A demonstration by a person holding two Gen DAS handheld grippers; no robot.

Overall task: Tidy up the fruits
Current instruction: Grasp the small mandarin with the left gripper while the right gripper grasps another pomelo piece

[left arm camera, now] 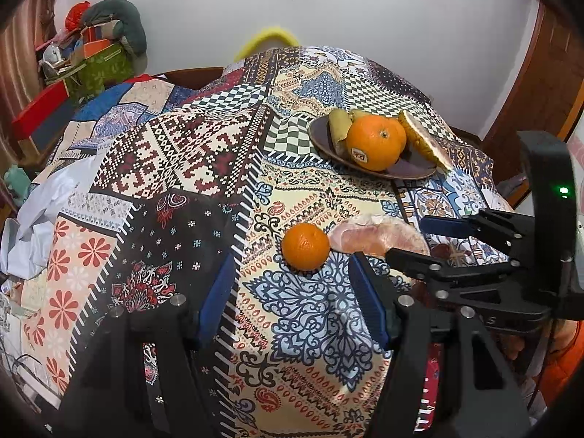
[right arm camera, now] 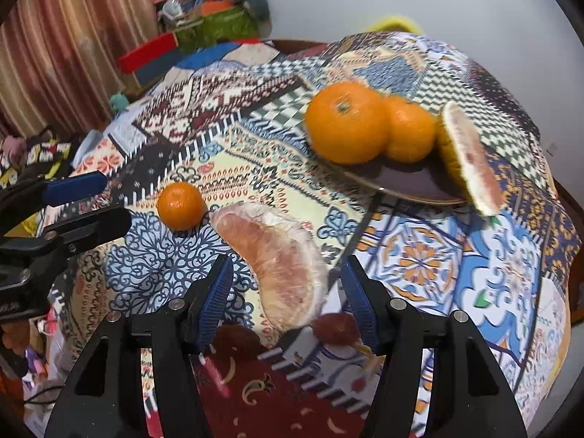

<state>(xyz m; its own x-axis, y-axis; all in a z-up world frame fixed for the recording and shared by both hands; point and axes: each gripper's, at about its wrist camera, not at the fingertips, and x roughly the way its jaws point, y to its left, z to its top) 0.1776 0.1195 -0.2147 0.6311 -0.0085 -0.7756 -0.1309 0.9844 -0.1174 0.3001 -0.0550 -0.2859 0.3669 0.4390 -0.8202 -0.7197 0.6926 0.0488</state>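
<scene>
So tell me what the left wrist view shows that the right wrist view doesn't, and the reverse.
Only the left wrist view: green-yellow fruit at the back of the plate, a sticker on the big orange, and the right claw from the side, at the pomelo segment.

Only the right wrist view: the striped curtain, the whole pomelo segment between the open right claw's fingers, and the left claw from the side.

Both: the small orange, the plate of fruit, the pomelo wedge, and the patchwork cloth.

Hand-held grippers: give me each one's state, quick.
Left hand-held gripper: open, holding nothing.
Right hand-held gripper: open astride the pomelo segment, not gripping it.
</scene>
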